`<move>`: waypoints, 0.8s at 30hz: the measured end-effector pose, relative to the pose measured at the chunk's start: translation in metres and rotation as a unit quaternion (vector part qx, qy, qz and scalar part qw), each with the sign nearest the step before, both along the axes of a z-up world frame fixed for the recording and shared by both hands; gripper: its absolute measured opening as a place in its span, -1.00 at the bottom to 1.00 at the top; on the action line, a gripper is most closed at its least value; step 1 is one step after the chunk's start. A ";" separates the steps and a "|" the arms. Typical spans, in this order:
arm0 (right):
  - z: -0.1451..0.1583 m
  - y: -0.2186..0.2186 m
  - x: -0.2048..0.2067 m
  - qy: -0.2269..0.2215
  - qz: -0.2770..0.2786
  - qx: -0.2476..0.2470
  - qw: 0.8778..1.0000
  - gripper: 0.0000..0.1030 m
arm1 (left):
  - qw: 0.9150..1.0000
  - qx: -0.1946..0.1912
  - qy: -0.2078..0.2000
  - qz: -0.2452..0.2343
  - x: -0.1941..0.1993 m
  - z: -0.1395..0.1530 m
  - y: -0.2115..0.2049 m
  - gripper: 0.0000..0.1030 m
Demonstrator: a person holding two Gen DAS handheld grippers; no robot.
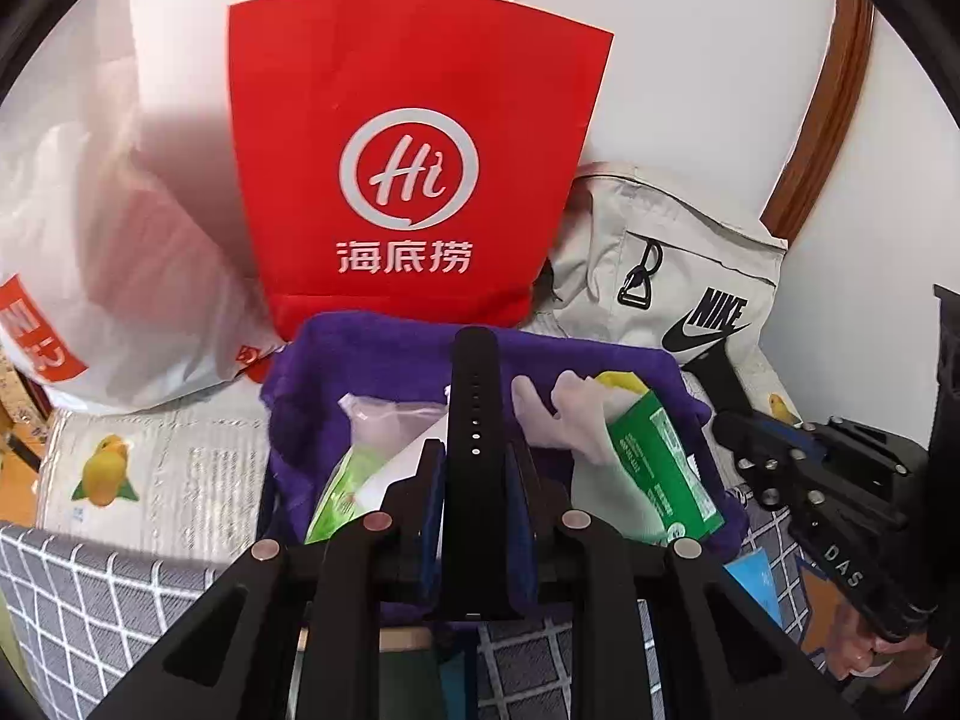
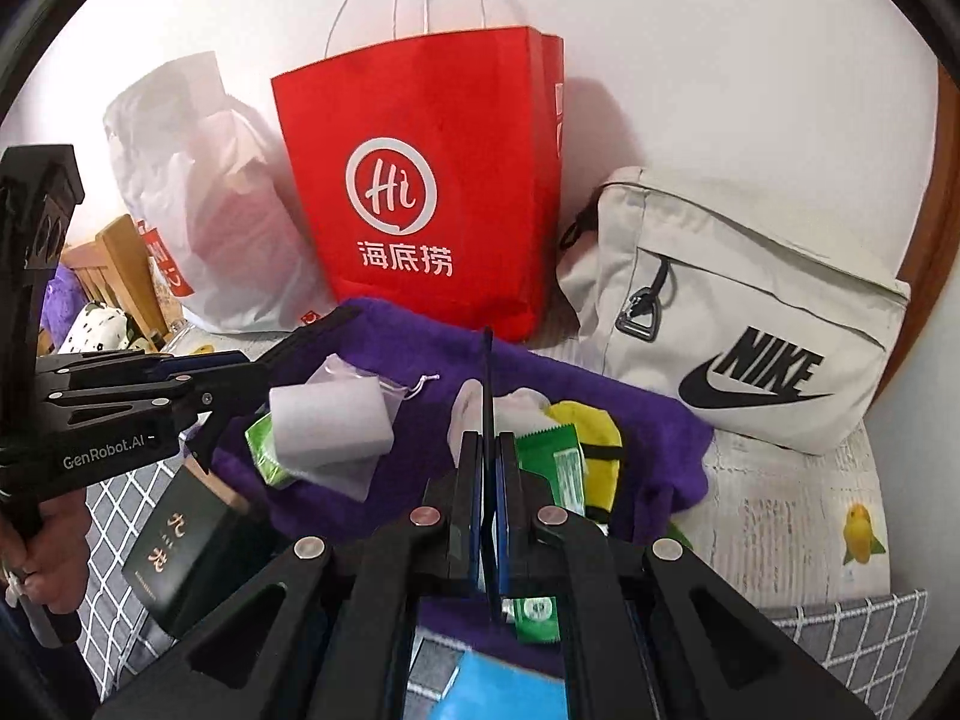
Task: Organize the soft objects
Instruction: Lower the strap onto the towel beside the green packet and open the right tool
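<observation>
Closest to each lens, a gripper is clamped on the purple towel: the left gripper [image 1: 474,468] pinches a dark upright fold of its edge, the right gripper [image 2: 487,468] is fully shut on a thin edge. Between them the purple towel [image 2: 408,348] sags like a sling holding a white pouch [image 2: 330,420], green packets [image 2: 552,462] and a yellow item [image 2: 591,429], in front of the red paper bag [image 2: 432,180] and the beige Nike bag [image 2: 750,324]. Carrying it well likely means keeping both edges level and equally taut, so nothing spills.
</observation>
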State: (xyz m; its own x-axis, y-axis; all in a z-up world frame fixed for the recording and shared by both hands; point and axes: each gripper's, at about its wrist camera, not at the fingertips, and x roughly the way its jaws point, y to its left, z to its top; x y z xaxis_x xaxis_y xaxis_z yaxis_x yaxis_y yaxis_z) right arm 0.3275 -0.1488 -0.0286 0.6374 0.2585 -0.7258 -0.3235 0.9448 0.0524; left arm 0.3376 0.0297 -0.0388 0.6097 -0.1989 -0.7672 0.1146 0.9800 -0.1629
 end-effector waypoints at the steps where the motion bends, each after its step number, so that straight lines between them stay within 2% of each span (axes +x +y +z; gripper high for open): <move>1: -0.002 0.001 0.004 0.003 0.002 0.002 1.000 -0.92 | 1.000 0.000 0.001 0.001 0.003 -0.002 -0.001 -0.61; 12: -0.043 0.010 0.033 0.057 0.001 -0.012 0.998 -0.92 | 0.999 0.005 0.036 -0.009 0.024 -0.031 -0.007 -0.61; 16: -0.054 0.016 0.037 0.070 0.006 -0.022 0.997 -0.92 | 0.999 -0.006 0.047 -0.013 0.028 -0.038 -0.006 -0.61; 24: -0.073 0.017 0.043 0.091 0.005 -0.040 0.995 -0.92 | 0.998 0.001 0.066 -0.013 0.034 -0.054 -0.007 -0.61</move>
State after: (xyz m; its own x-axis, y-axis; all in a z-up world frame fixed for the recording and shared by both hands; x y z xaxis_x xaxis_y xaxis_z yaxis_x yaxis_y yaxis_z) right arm 0.3704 -0.1320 -0.1016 0.4916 0.2019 -0.8471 -0.3250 0.9450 0.0366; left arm 0.3719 0.0224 -0.0928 0.4980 -0.2129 -0.8407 0.1185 0.9770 -0.1772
